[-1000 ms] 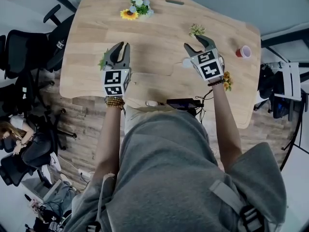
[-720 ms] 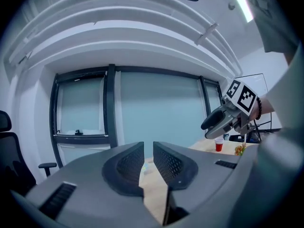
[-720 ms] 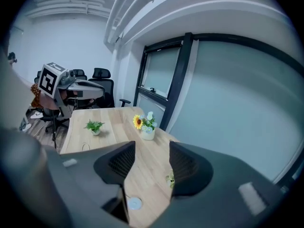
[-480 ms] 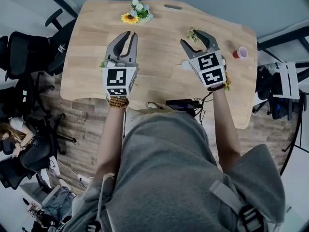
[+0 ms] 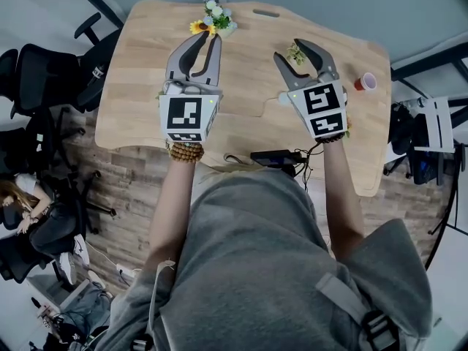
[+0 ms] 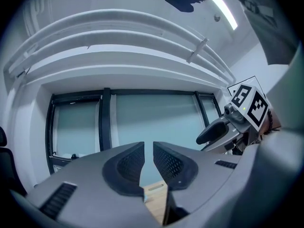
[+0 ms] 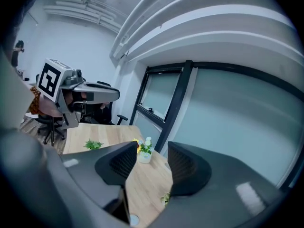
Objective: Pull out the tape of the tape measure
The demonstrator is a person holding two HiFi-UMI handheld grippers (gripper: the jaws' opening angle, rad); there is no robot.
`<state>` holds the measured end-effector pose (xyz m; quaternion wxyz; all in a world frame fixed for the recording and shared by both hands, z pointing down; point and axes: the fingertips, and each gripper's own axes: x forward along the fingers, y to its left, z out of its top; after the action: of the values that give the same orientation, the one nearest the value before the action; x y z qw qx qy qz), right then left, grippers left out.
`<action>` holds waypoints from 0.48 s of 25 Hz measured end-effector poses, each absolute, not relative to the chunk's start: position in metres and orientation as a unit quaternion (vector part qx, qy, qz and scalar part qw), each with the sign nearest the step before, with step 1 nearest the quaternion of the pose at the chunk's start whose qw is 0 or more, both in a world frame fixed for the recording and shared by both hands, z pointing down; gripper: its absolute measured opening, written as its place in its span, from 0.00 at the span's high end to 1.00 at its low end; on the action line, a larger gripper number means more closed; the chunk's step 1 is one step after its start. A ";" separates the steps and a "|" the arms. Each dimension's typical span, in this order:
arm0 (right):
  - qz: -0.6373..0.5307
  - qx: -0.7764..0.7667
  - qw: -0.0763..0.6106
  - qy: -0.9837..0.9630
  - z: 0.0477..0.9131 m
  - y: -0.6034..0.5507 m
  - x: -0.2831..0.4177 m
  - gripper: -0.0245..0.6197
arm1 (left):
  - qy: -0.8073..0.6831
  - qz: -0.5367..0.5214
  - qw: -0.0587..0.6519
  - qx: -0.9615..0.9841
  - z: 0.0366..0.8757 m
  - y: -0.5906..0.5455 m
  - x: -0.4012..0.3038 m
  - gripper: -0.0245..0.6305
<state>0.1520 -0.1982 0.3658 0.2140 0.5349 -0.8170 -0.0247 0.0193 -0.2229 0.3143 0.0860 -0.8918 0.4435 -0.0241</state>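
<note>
Light wooden table lies below the left gripper and right gripper. Wood-plank floor behind them, past the table's near edge. Black office chairs well left of the left gripper. Dark-framed glazed wall ahead of it; lit ceiling strip overhead.

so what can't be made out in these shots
- white round thing, head view: half hidden behind the right gripper, too small to tell if it is the tape measure
- table, left gripper view: blocked by its fingers but for a sliver
- dark device, head view: too small to identify
</note>
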 end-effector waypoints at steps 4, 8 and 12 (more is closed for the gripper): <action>-0.033 0.529 0.199 -0.824 0.351 -0.193 0.139 0.64 | 0.457 -0.007 0.097 -0.884 0.299 -0.214 0.019 0.88; -0.039 0.529 0.182 -0.828 0.347 -0.185 0.131 0.67 | 0.460 0.004 0.111 -0.881 0.297 -0.203 0.026 0.88; -0.034 0.533 0.169 -0.828 0.357 -0.177 0.128 0.70 | 0.459 -0.002 0.118 -0.881 0.307 -0.191 0.032 0.88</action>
<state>0.1283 -0.1771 0.3569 0.1693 0.5332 -0.8282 -0.0341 0.0317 -0.1914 0.3066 0.1177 -0.8806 0.4591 -0.0016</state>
